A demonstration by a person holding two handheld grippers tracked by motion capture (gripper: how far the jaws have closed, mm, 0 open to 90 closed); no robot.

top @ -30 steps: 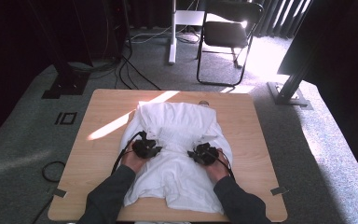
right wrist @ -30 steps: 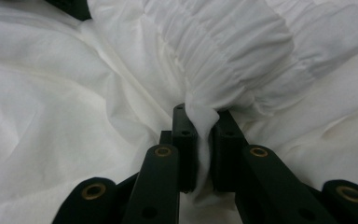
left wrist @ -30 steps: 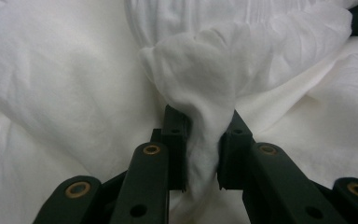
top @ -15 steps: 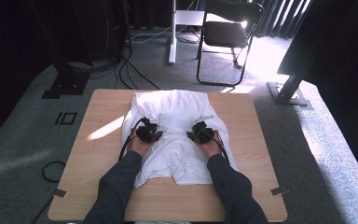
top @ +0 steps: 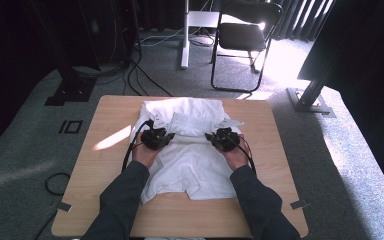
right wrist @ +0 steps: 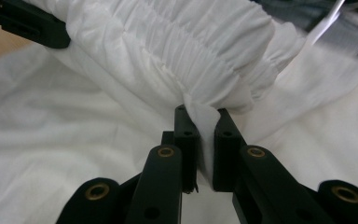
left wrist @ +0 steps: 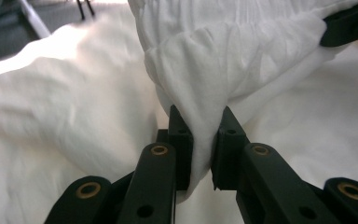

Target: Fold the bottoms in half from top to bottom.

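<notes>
A white garment (top: pixel 190 165) lies spread on the wooden table (top: pixel 105 125). Its gathered elastic band (top: pixel 190 122) is raised between my two grippers. My left gripper (top: pixel 167 136) is shut on a bunched fold of that band (left wrist: pixel 200 70); its jaws (left wrist: pixel 200 116) have just been closing, with the cloth pinched between the pads. My right gripper (top: pixel 212 136) is shut on the band's other end, a thin fold (right wrist: pixel 200 114) squeezed between its pads. Each gripper view shows the other gripper's black jaw holding the same band: the right gripper (left wrist: pixel 349 25) and the left gripper (right wrist: pixel 28 25).
Bare wood shows left and right of the garment and along the near edge (top: pixel 180 220). Beyond the table stand a black folding chair (top: pixel 245 35), a white post (top: pixel 184 35) and floor cables (top: pixel 145 70). A black stand foot (top: pixel 310 100) sits at the right.
Both hands have risen and moved away from the person toward the table's middle, carrying the white band. The garment's near hem has drawn back from the near edge.
</notes>
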